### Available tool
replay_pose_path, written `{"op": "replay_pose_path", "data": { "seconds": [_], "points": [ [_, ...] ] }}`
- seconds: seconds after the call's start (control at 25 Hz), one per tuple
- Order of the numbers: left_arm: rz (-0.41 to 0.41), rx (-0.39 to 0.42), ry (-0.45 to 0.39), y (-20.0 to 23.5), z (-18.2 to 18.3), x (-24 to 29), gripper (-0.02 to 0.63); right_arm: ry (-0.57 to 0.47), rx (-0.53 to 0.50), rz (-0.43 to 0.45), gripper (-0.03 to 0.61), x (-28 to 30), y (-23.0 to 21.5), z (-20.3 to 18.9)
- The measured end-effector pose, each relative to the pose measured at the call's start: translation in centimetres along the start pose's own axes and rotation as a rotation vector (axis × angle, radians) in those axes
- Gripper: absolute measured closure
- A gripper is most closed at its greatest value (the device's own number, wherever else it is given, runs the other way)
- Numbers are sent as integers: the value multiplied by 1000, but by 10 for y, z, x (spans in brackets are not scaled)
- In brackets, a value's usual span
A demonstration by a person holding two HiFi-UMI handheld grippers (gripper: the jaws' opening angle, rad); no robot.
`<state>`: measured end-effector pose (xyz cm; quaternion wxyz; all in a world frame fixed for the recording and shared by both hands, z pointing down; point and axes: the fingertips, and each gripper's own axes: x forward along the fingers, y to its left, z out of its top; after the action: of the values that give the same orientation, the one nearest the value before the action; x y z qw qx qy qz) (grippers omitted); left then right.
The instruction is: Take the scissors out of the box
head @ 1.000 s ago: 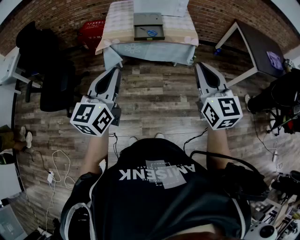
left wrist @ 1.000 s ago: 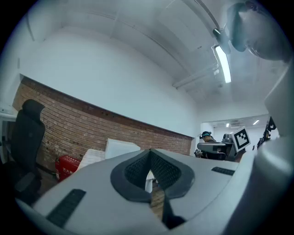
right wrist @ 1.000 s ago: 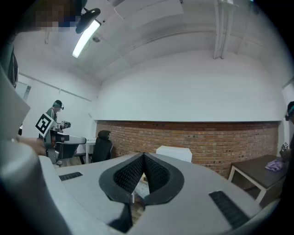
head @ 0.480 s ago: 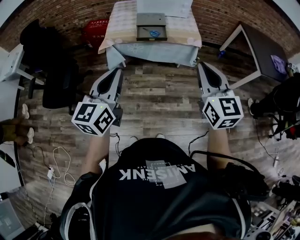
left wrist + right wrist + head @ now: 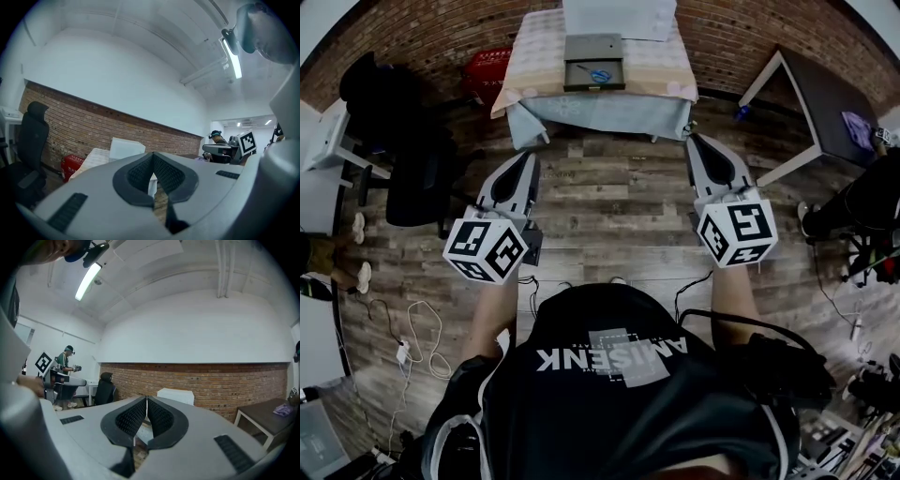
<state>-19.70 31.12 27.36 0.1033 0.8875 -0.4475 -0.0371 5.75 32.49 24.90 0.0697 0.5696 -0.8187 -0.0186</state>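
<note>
Both tools drifted a little, left tool and right tool pressed together, empty, scissors sitting in the box on the far counter.

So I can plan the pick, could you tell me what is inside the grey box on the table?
Blue-handled scissors lie in the open box. Nothing else shows there, though from this far its corners are too small to check.

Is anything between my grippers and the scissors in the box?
Nothing visible does. Only bare wood floor lies between the shut, empty left gripper and right gripper and the table. The scissors lie uncovered in the open box on it.
</note>
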Motion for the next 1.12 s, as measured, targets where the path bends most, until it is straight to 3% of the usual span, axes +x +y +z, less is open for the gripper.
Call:
{"op": "replay_pose_path", "data": {
  "seconds": [0.48,1.12],
  "points": [
    [51,3,25,-8,-16,28,601,-8,-5,54,535,21,-32,-18],
    [-33,-65,9,101,1,147,601,58,-54,27,535,163,-51,-13]
  ]
}}
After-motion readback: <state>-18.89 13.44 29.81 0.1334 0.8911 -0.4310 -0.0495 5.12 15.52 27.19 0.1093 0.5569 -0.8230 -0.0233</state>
